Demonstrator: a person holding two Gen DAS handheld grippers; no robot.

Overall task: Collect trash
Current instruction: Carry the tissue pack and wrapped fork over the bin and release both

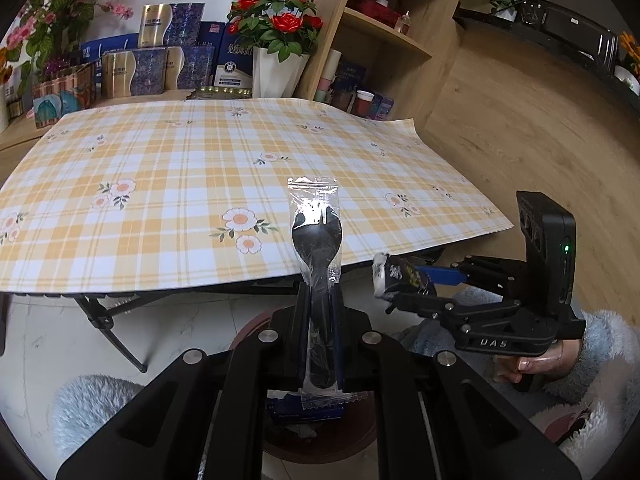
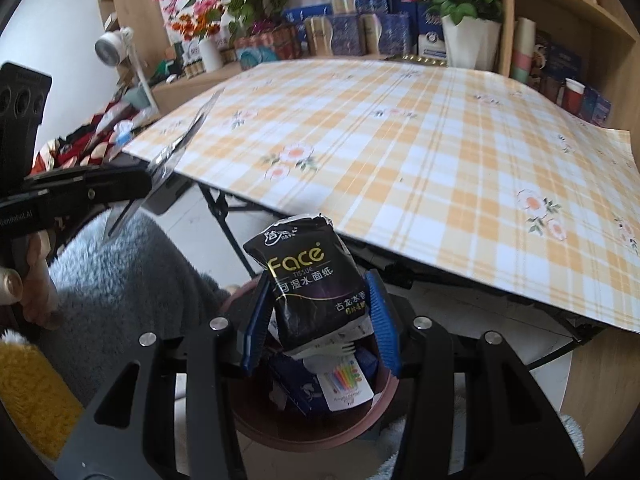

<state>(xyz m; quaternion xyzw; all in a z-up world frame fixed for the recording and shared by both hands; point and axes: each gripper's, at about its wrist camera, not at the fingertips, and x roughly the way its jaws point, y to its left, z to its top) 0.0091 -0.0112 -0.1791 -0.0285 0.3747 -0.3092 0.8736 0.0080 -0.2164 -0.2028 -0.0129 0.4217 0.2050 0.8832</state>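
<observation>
My left gripper (image 1: 318,292) is shut on a black plastic spoon in a clear wrapper (image 1: 316,236), held upright above the reddish-brown trash bin (image 1: 256,328) in front of the table. My right gripper (image 2: 320,304) is shut on a black "Face" tissue pack (image 2: 308,280), held over the same bin (image 2: 304,436). The bin holds blue wrappers, a white fork and a candle card (image 2: 346,386). In the left wrist view the right gripper (image 1: 390,286) sits to the right with the pack (image 1: 400,276). In the right wrist view the left gripper (image 2: 146,184) holds the wrapped spoon (image 2: 176,152) at the left.
A folding table with a yellow plaid floral cloth (image 1: 200,184) stands just beyond the bin. Boxes, flower pots (image 1: 276,72) and a wooden shelf (image 1: 384,40) line the back. My fluffy blue sleeves (image 2: 120,272) sit beside the bin.
</observation>
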